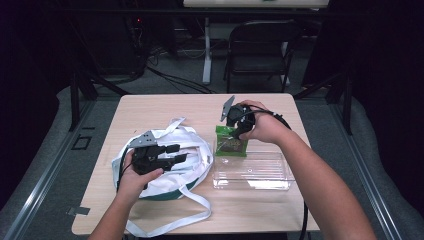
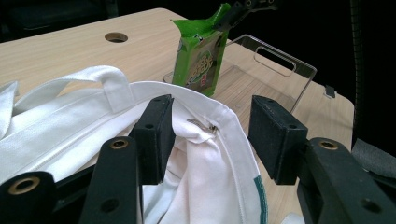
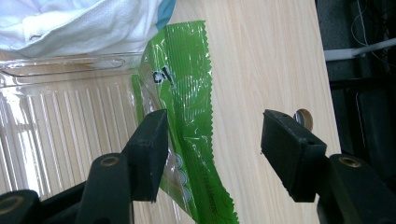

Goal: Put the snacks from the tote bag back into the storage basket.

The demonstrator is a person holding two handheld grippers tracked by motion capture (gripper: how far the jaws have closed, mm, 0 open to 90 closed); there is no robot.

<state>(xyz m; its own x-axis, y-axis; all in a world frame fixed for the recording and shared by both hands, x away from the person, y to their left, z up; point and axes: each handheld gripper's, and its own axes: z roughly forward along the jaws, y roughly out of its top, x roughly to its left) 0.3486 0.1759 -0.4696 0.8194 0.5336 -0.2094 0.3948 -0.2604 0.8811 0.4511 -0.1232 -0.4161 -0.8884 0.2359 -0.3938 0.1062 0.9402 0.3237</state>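
High view: left hand-held gripper (image 1: 174, 154) lies over the white tote bag (image 1: 195, 155) at the left half of the tabletop (image 1: 165, 107), jaws pointing right and apart; right hand-held gripper (image 1: 233, 131) points down at the top edge of the green snack packet (image 1: 230, 142), which stands at the far left corner of the clear plastic tray (image 1: 270, 172), just beside the bag's rim. Whether the right jaws touch the packet cannot be told from here. Left gripper view: jaws wide open, straddling the bag's hemmed rim; the left pad (image 2: 154, 137) rests against the fabric, the right pad is clear of it. A small metal clasp (image 2: 201, 125) sits on the rim between the jaws. Beyond the rim the green packet stands upright at the tray's edge, its crimped top met by the other gripper's dark tip. Right gripper view: jaws wide open, nothing clamped; the left pad (image 3: 150, 151) lies against the packet's glossy green film, the right pad hangs over bare wood. The packet is crinkled, with a serrated seal edge, and lies partly over the ribbed tray.
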